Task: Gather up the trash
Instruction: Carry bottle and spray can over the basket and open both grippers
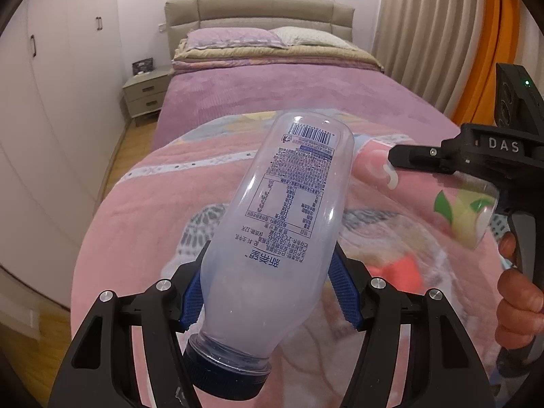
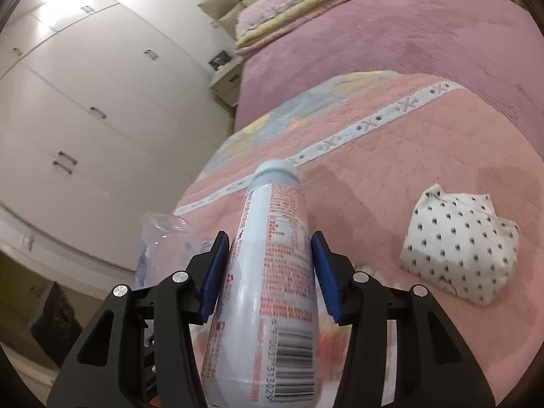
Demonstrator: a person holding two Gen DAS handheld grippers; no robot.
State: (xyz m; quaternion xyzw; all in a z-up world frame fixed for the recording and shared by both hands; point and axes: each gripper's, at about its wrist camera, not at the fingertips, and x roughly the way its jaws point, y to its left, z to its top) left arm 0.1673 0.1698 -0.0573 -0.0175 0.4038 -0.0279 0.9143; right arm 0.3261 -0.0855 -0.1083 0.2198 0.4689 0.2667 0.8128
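Observation:
My left gripper [image 1: 268, 278] is shut on an empty clear plastic bottle [image 1: 278, 231] with a dark blue cap, held above the pink blanket with its base pointing away. My right gripper [image 2: 268, 265] is shut on a white bottle [image 2: 272, 272] with red print and a barcode, its pale cap pointing away. The right gripper also shows at the right of the left wrist view [image 1: 442, 159], with the bottle [image 1: 465, 214] blurred in it. The clear bottle's base shows at the left of the right wrist view [image 2: 163, 238]. A crumpled white dotted paper [image 2: 459, 244] lies on the blanket to the right.
The bed [image 1: 289, 91] with a purple cover and pillows stretches ahead. A pink patterned blanket [image 2: 391, 156] covers its near end. White wardrobes [image 2: 85, 102] line the left wall, and a bedside cabinet [image 1: 144, 95] stands by the headboard. Curtains [image 1: 425, 34] hang at the right.

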